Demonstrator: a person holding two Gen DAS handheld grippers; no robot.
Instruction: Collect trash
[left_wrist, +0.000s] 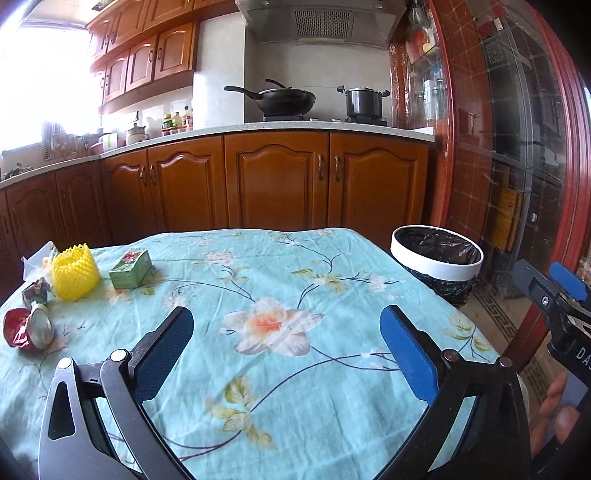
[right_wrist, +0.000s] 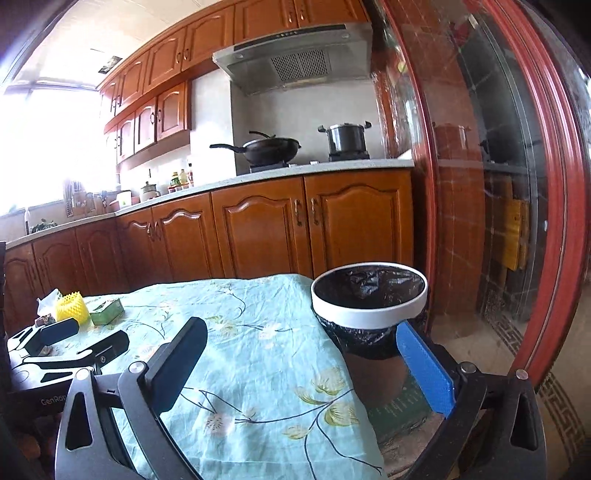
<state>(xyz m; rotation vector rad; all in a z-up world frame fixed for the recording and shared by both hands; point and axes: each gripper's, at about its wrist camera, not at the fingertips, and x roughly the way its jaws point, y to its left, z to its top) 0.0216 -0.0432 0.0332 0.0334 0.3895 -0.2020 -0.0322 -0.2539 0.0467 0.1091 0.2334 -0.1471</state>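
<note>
A: Left wrist view first: the left gripper (left_wrist: 286, 332) hangs over the pale blue flowered tablecloth (left_wrist: 295, 266) with its jaws spread as wide as they go and nothing between the blue pads.

B: And the rubbish?

A: Bunched at the table's far left corner: a crushed red foil can (left_wrist: 27, 330) nearest the edge, a small dark crumpled wrapper (left_wrist: 36, 291) behind it, a yellow foam fruit net (left_wrist: 75, 275) standing upright, a little green printed carton (left_wrist: 131, 268) just beside that, and some white tissue (left_wrist: 35, 260) at the very back.

B: Where does it go?

A: Into the white-rimmed bin lined with a black bag (right_wrist: 369, 295), standing on the floor just off the table's right corner.

B: The other tool?

A: The right gripper (right_wrist: 306, 362) is likewise wide open and empty, looking at the bin across the table corner.

B: So which hand fetches?

A: I'd judge the left; the pile lies on its side. Take the can first, since it is nearest. Come in low, straddle its crumpled body across the narrow way, and close firmly; foil that thin may slip or fold. Lift clear before swinging across to the bin, so nothing drags the cloth.
</note>
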